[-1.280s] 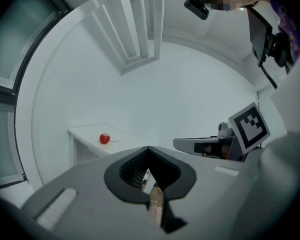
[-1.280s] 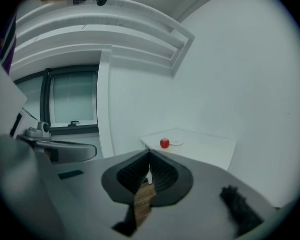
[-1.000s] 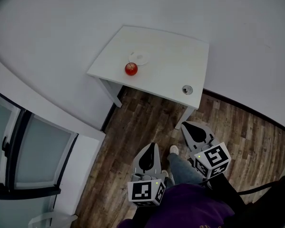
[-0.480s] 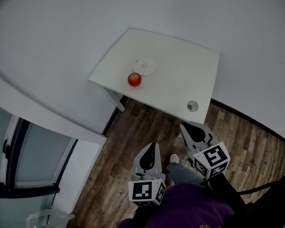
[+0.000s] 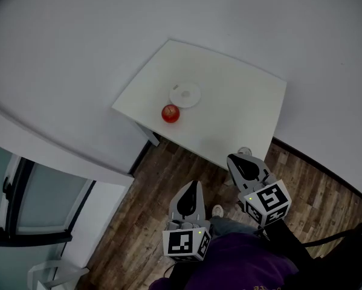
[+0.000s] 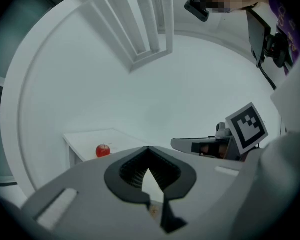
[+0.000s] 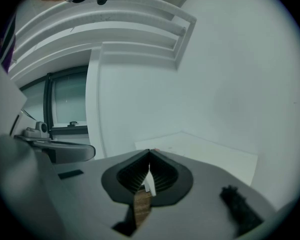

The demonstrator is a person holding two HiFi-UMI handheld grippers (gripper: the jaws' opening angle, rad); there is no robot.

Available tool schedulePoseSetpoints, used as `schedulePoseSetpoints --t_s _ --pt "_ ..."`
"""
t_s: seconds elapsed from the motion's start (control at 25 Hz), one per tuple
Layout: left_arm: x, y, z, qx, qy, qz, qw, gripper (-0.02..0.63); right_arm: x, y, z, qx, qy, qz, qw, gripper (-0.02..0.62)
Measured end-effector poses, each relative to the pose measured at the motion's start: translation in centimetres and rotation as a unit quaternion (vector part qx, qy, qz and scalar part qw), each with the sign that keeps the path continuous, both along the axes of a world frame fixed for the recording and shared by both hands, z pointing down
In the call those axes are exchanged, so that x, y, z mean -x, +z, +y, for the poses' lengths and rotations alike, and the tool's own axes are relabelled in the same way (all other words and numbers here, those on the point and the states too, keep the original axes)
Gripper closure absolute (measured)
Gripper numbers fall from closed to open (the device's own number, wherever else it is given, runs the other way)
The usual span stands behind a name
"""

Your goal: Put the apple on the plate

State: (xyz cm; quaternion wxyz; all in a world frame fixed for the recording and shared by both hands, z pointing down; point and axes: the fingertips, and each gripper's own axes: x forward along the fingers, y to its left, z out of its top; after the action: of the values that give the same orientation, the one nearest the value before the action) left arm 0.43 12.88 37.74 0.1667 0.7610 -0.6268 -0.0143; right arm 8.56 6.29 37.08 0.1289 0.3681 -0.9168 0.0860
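From the head view, looking steeply down: one white table (image 5: 229, 110) stands against a pale wall, above a wooden floor (image 5: 162, 186). One red apple (image 5: 170, 113) sits near the table's near left edge. One small white plate (image 5: 185, 94) lies just beside it, on the far side, with nothing on it. The person stands well back from the table, holding the left gripper (image 5: 193, 189) and the right gripper (image 5: 240, 162) low and close to the body. Neither one is near the apple.

From the left gripper view: its jaws are closed together, tips meeting, with nothing between them. The apple (image 6: 102, 150) shows small on the far table (image 6: 84, 138). The right gripper's marker cube (image 6: 246, 127) shows at right.

From the right gripper view: the jaws are likewise closed and empty. Beyond them lies the table's (image 7: 210, 151) bare white top. I cannot make out the apple or plate here.

By my reading, the task has not yet begun. The approach, the grasp, the lift and the placing on the plate all remain.

The count is one apple, one plate, one table and two grippers.
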Motion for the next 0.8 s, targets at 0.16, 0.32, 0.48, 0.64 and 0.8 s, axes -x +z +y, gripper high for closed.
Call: schedulePoseSetpoints --t_s 0.16,0.32,0.48,0.64,0.8 --pt "-0.5 0.3 -1.6 -0.001 -0.016 0.001 0.9999 0.598 -0.3 0.1 -2.0 -0.004 -0.013 -0.001 1.000 0.584" --pt "-0.3 0.5 -2.6 0.001 -0.028 -0.002 0.9996 0.598 -0.2 0.4 -3.1 -0.002 -0.022 -0.004 1.000 0.584" --pt "0.2 0.4 -3.7 0.002 -0.042 -0.007 0.9991 0.598 -0.2 0.6 -4.1 0.005 -0.026 -0.005 1.000 0.584" --pt "0.6 0.8 -4.9 0.008 -0.044 -0.008 0.9990 0.598 0.2 0.8 -5.5 0.008 -0.025 -0.007 1.000 0.584" --pt "1.2 1.0 -6.9 0.007 -0.039 -0.014 0.9991 0.598 0.6 0.8 -7.3 0.004 -0.016 -0.008 1.000 0.584"
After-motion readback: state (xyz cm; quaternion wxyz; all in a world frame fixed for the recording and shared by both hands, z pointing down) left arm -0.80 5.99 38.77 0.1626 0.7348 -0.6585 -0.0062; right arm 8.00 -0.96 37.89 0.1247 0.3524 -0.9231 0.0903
